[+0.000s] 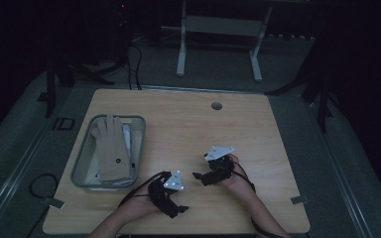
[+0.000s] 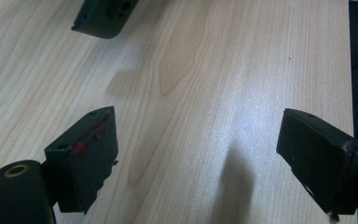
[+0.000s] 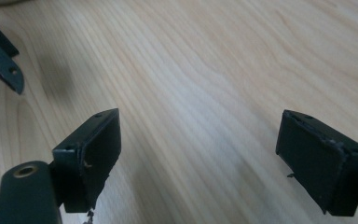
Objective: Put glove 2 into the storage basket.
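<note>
Both hands sit low over the wood surface (image 1: 188,124), with the left gripper (image 1: 177,210) and right gripper (image 1: 199,177) fingers wide open and empty. Off past the left fingers, a glove (image 1: 111,148) lies in a grey bin (image 1: 83,159) (nothing grabbed yet). I think reaching there comes next.

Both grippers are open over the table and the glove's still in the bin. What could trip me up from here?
The left gripper and right gripper sit close together near the front of the table; their cables could tangle.

The glove lies flat in a clear bin over other items, so a grab may lift more than the glove.

The bin looks light and might slide if a jaw catches its wall.
</note>
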A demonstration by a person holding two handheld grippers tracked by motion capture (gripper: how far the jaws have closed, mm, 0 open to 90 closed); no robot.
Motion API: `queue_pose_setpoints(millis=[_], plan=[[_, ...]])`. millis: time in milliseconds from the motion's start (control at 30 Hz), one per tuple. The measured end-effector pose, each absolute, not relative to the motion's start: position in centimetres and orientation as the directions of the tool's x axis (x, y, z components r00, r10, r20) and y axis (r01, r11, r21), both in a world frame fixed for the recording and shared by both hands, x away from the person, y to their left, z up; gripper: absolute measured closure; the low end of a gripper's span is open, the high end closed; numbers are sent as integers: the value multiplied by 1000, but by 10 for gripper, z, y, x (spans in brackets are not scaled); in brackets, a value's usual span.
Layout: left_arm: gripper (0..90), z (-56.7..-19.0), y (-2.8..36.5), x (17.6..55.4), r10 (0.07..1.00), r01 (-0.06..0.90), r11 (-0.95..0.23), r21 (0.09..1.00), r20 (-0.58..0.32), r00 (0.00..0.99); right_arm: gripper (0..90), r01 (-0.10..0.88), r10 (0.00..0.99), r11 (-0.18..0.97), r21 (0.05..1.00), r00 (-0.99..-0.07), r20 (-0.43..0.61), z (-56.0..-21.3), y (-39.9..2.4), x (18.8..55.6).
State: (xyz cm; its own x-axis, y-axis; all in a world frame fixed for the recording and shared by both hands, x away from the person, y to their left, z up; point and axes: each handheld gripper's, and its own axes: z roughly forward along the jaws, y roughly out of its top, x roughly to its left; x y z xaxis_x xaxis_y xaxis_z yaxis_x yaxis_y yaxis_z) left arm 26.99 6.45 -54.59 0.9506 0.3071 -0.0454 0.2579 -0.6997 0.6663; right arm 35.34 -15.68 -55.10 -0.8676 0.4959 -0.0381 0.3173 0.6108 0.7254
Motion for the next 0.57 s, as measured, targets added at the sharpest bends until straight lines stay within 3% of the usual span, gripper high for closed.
queue_pose_setpoints(millis=[167,567], plan=[[128,-551,64,270,313,265,-692,671,-52,948,136,334,507,578,745,-862,-6,-557,-167,350],[128,-558,64,272,306,265,-692,672,-59,950,138,293,491,590,752,-870,-47,-558,-168,346]])
